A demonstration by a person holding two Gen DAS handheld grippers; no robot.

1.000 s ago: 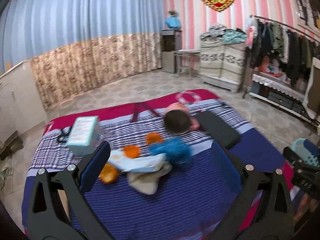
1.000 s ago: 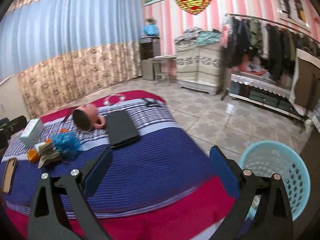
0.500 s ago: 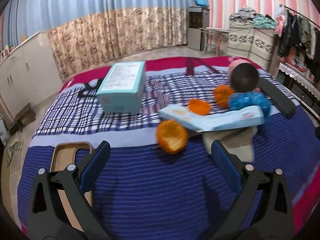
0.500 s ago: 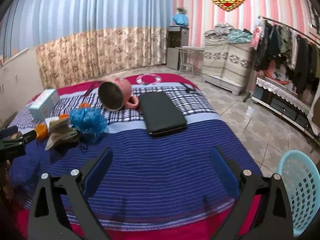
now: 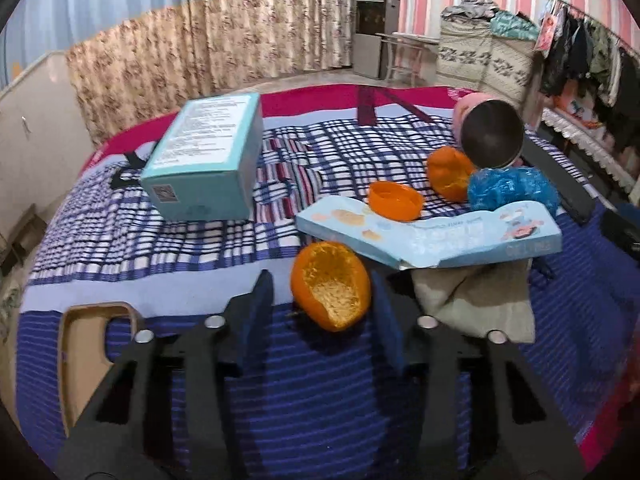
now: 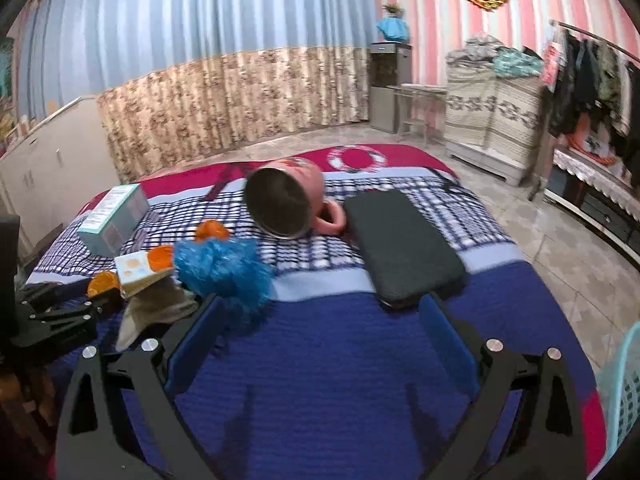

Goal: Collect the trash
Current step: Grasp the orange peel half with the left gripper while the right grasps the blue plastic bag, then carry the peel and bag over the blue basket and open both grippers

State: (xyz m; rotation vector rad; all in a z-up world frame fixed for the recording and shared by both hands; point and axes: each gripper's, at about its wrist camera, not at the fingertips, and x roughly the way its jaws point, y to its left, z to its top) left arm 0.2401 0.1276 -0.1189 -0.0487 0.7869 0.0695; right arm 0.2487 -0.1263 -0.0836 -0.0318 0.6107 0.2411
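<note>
Left hand-held gripper (image 5: 320, 300): jaws have just been closing around an orange peel (image 5: 330, 285) on the bed (image 5: 320, 400); the right pad is at the peel's edge, the left pad stands clear.
Right hand-held gripper (image 6: 316, 340): wide open, holding nothing, above the blue striped blanket.
Nearby: flattened carton (image 5: 432, 236), blue bag (image 5: 512, 190).

The orange peel (image 5: 330, 286) has a rough, pithy inside. At its 2 o'clock lies a matt cardboard box (image 5: 432, 236) over beige cloth (image 5: 476, 304). The bedspread (image 5: 320, 392) is woven, striped cloth. The mug (image 6: 286, 204) looks glossy.
</note>
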